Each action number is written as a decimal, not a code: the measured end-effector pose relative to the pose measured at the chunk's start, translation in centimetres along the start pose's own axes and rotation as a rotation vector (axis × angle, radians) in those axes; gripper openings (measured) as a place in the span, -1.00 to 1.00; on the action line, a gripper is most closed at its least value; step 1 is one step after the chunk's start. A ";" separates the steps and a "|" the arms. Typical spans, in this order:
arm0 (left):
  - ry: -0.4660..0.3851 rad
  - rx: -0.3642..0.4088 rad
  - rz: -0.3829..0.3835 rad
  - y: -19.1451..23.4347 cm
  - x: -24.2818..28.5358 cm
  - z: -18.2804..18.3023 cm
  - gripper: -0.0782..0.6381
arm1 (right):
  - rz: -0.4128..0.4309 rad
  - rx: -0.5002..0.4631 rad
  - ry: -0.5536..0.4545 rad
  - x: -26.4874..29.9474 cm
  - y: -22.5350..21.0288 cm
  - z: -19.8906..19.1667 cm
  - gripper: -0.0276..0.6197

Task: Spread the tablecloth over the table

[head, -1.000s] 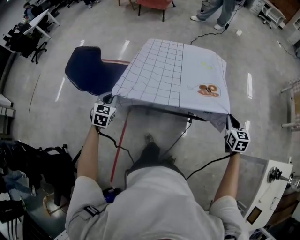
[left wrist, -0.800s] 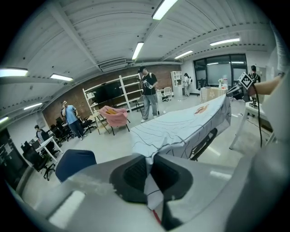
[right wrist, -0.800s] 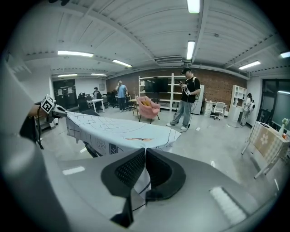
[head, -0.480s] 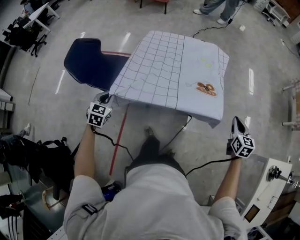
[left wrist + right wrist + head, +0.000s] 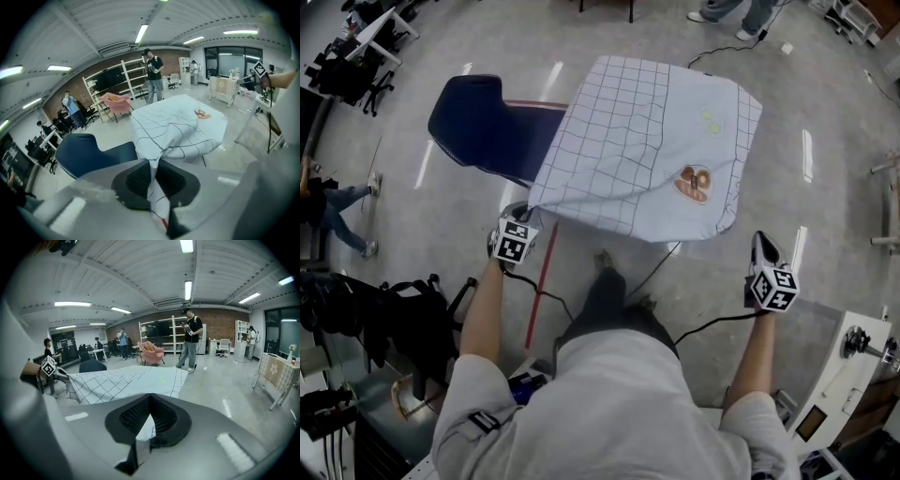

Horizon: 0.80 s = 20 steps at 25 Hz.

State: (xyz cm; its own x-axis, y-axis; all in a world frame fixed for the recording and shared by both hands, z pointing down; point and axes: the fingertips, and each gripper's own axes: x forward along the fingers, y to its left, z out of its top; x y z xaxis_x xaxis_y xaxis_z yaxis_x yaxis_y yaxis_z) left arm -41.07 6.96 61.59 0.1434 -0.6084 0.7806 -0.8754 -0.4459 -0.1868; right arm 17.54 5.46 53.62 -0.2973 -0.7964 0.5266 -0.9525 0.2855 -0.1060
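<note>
Head view is showing a blue chair (image 5: 473,122) standing at the far left, tucked against the left edge of the worktop, which is hidden under the cloth. Just right of the chair, the left hand-held gripper (image 5: 521,212) is reaching toward the near left corner of the worktop. Its jaws are clamping a bunched corner of the tablecloth (image 5: 647,141), and the left gripper view shows the checked fabric pinched between the pads and running up to the draped sheet.

The tablecloth is lying over the whole worktop but sitting askew. It is rippling toward the gripped corner, while its near right corner is hanging loose off the near edge, with a brown printed motif (image 5: 694,183) beside it. Farther right, the right hand-held gripper (image 5: 761,246) is hovering well apart from the near right corner, with its jaws pressed together on nothing.

The step in hand looks like the final settling of the near edge, with the cloth mostly spread. The next move probably calls for drawing the held corner down and outward until the ripples flatten. The jaws would then open there, and the hanging right corner may need a fresh pinch to square the cloth.
</note>
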 end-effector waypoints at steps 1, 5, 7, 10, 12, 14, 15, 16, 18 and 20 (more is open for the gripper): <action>0.018 -0.024 0.013 0.1 0.3 -0.7 -0.69 | 0.007 -0.007 0.005 0.3 0.3 -0.1 -0.90; 0.058 -0.131 0.045 0.8 0.5 -3.4 -0.55 | 0.033 -0.023 0.014 1.5 1.8 -0.1 -0.90; 0.054 -0.155 0.042 0.6 0.4 -3.9 -0.55 | 0.042 -0.025 0.017 2.1 2.3 -0.1 -0.90; 0.025 -0.174 0.055 -0.1 0.5 -3.5 -0.55 | 0.058 -0.025 0.016 2.6 2.7 -0.3 -0.90; -0.028 -0.176 0.067 -0.9 0.4 -2.1 -0.56 | 0.062 -0.024 0.014 2.6 3.1 -0.5 -0.90; -0.084 -0.157 0.074 -2.0 0.2 -0.4 -0.68 | 0.059 -0.023 0.011 2.4 3.5 -0.8 -0.90; -0.110 -0.143 0.071 -2.7 0.2 0.5 -0.73 | 0.054 -0.022 0.008 2.3 3.6 -0.9 -0.90; -0.135 -0.130 0.063 -3.5 0.3 1.6 -0.73 | 0.049 -0.019 0.004 2.3 3.7 -0.9 -0.90; -0.181 -0.104 0.039 -5.6 0.7 4.1 -0.73 | 0.037 -0.010 0.000 2.4 3.5 -0.8 -0.90; -0.217 -0.088 0.012 -7.7 1.3 6.6 -0.73 | 0.028 -0.002 0.000 2.6 3.0 -0.7 -0.90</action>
State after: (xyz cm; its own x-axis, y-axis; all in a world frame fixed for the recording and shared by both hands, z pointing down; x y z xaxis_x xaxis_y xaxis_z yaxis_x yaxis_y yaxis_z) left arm -31.05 5.25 60.11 0.2199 -0.7447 0.6301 -0.9133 -0.3841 -0.1353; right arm 13.99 4.64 55.26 -0.3240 -0.7881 0.5234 -0.9436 0.3088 -0.1193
